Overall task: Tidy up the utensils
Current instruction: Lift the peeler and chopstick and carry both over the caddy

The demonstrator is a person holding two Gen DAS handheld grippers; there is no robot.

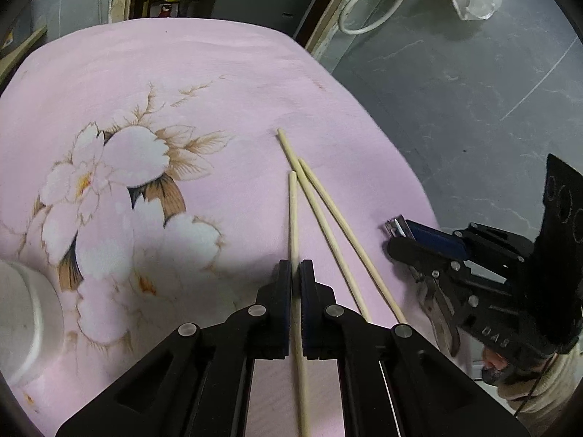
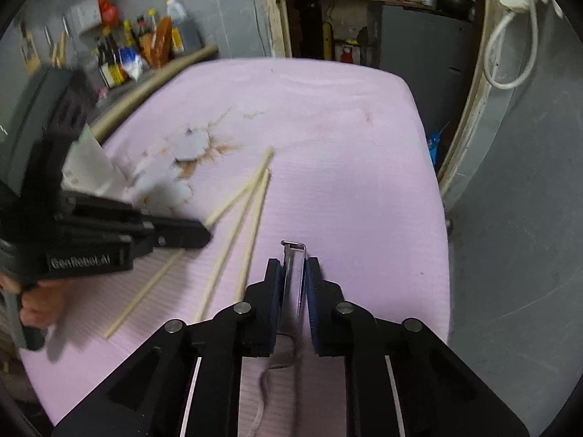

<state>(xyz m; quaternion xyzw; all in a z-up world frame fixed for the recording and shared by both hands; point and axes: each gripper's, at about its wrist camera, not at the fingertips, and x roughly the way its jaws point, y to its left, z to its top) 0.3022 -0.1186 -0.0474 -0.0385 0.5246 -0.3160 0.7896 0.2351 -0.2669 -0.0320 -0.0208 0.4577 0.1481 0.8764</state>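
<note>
While two lie beside, left gripper [image 1: 295,267] pinches one chopstick [image 1: 293,215].

Dim, cool indoor light, apparently from overhead. Soft shadow on the pink cloth [image 1: 226,73] beneath the left gripper [image 1: 296,267]. Strong fisheye bending and black vignette at edges. Right wrist view motion-blurred, notably leftward; left wrist view sharp.

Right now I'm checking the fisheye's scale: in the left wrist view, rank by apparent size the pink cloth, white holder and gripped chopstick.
1. pink cloth
2. white holder, cropped by the frame's edge, so unsure
3. gripped chopstick
</note>
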